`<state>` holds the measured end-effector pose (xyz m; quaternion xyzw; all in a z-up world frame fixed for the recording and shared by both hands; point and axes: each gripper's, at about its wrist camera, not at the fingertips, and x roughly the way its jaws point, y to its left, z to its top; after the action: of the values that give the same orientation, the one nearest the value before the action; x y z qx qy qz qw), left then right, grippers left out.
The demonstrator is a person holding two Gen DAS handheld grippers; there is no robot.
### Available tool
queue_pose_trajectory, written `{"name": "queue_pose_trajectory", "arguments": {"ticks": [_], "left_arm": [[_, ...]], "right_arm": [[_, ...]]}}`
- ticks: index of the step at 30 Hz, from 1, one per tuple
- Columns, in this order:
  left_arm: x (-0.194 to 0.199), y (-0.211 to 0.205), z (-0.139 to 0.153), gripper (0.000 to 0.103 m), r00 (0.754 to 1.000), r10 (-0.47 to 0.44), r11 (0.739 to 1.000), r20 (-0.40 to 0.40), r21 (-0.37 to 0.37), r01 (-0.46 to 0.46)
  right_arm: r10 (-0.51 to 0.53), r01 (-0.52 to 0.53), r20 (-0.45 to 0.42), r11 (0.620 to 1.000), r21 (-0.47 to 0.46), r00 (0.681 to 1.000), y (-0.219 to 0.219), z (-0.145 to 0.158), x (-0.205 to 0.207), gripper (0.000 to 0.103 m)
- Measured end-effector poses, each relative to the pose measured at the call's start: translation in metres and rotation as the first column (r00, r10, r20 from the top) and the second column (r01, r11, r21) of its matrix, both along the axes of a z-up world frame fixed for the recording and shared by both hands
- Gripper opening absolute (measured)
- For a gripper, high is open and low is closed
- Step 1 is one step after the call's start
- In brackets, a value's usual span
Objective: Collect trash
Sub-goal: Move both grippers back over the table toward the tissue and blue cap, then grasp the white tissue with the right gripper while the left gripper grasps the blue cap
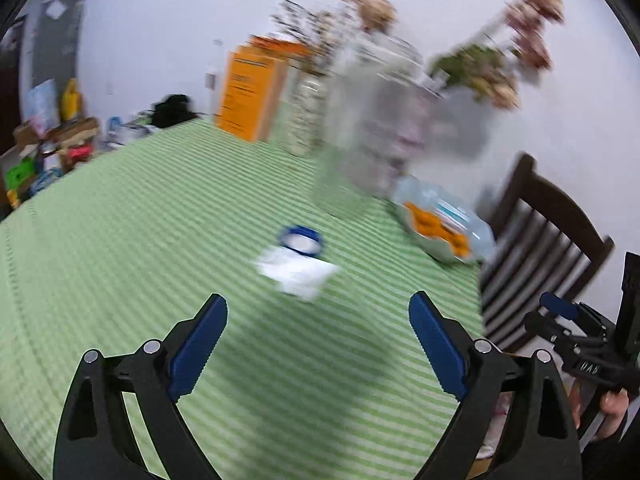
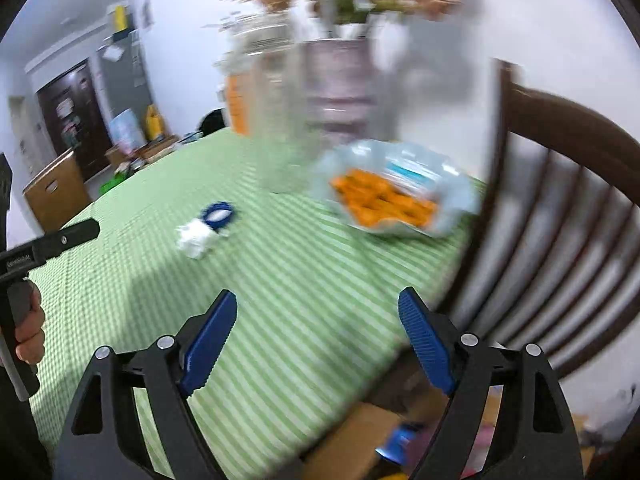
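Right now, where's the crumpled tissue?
The tissue lies on the green tablecloth mid-table, touching the blue-rimmed lid behind it. The snack bag lies to its right in both views.

- A crumpled white paper scrap (image 1: 298, 274) is lying mid-table on the green striped tablecloth (image 1: 140, 240), touching the blue-rimmed round lid (image 1: 302, 240) just behind it.
- The clear bag of orange snacks (image 1: 440, 224) is sitting off to their right, near the dark wooden chair (image 1: 548, 220).
- An orange cardboard box (image 1: 252, 92) is standing way at the back.
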<state>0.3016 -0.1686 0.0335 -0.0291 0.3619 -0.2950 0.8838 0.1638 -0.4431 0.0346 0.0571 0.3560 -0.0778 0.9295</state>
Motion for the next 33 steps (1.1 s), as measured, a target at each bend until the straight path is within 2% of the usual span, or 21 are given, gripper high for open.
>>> {"name": "queue_pose_trajectory", "arguments": {"ticks": [4, 7, 12, 16, 20, 22, 23, 24, 25, 26, 27, 30, 33], "left_arm": [[0.026, 0.043, 0.002, 0.092, 0.995, 0.093, 0.995, 0.034, 0.020, -0.094], [0.043, 0.070, -0.003, 0.092, 0.988, 0.156, 0.988, 0.008, -0.001, -0.156], [0.066, 0.098, -0.010, 0.092, 0.969, 0.235, 0.970, -0.077, -0.053, -0.239], [0.072, 0.103, -0.011, 0.093, 0.967, 0.239, 0.969, -0.083, -0.048, -0.244], [0.079, 0.108, -0.017, 0.093, 0.962, 0.241, 0.966, -0.128, -0.058, -0.250], [0.082, 0.111, -0.020, 0.093, 0.959, 0.237, 0.965, -0.157, -0.078, -0.251], [0.082, 0.113, -0.020, 0.093, 0.957, 0.237, 0.963, -0.166, -0.090, -0.254], [0.083, 0.114, -0.021, 0.093, 0.957, 0.237, 0.962, -0.168, -0.094, -0.255], [0.082, 0.113, -0.021, 0.093, 0.957, 0.239, 0.962, -0.166, -0.093, -0.257], [0.081, 0.113, -0.022, 0.093, 0.957, 0.241, 0.962, -0.164, -0.092, -0.258], [0.081, 0.112, -0.023, 0.093, 0.957, 0.240, 0.962, -0.164, -0.092, -0.257], [0.080, 0.108, -0.026, 0.093, 0.957, 0.229, 0.965, -0.177, -0.091, -0.247], [0.077, 0.097, -0.029, 0.093, 0.966, 0.213, 0.973, -0.146, -0.056, -0.223]], "right_arm": [[0.101, -0.101, -0.014, 0.995, -0.010, 0.995, 0.047, -0.015, 0.053, 0.084], [0.146, -0.147, -0.031, 0.989, -0.023, 0.989, 0.076, -0.030, 0.096, 0.084], [0.105, -0.115, -0.096, 0.987, -0.114, 0.990, 0.103, -0.066, 0.157, 0.084], [0.124, -0.136, -0.149, 0.988, -0.075, 0.981, 0.115, -0.087, 0.183, 0.084], [0.088, -0.110, -0.213, 0.990, -0.093, 0.973, 0.117, -0.103, 0.215, 0.082], [0.101, -0.110, -0.234, 0.994, -0.027, 0.967, 0.112, -0.110, 0.222, 0.052], [0.096, -0.104, -0.227, 0.994, -0.025, 0.969, 0.112, -0.110, 0.223, 0.024], [0.098, -0.105, -0.221, 0.994, -0.020, 0.970, 0.112, -0.106, 0.221, 0.011], [0.144, -0.137, -0.227, 0.990, 0.045, 0.963, 0.111, -0.102, 0.219, 0.011], [0.205, -0.185, -0.198, 0.976, 0.118, 0.958, 0.112, -0.092, 0.215, 0.011], [0.228, -0.208, -0.174, 0.970, 0.123, 0.958, 0.114, -0.084, 0.212, 0.011], [0.235, -0.232, -0.046, 0.971, 0.057, 0.971, 0.123, -0.042, 0.206, 0.011], [0.151, -0.150, 0.062, 0.989, -0.016, 0.987, 0.114, -0.018, 0.216, 0.011]]}}
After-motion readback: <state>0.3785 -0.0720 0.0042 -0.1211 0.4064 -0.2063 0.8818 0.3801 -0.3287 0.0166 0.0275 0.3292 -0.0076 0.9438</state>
